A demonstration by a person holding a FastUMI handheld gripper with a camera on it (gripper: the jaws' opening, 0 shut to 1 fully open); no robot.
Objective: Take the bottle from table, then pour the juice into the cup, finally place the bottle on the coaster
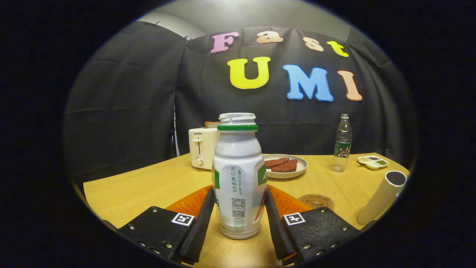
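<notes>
A white juice bottle [238, 175] with a green neck ring and no cap stands upright on the wooden table [148, 186], right between my fingers. My gripper [240, 193] has both fingertips against the bottle's sides, so it is shut on the bottle, whose base still rests on the tabletop. A round brown coaster [316, 201] lies flat just beyond my right finger. A tall white cup [383, 197] with a dark opening stands further right, near the table's edge.
An orange mat [187, 204] lies behind the bottle and my fingers. Farther back are a cream toaster [202, 147] holding bread, a plate [299, 169] of reddish meat slices, a clear water bottle [342, 143] and a small condiment tray [373, 162].
</notes>
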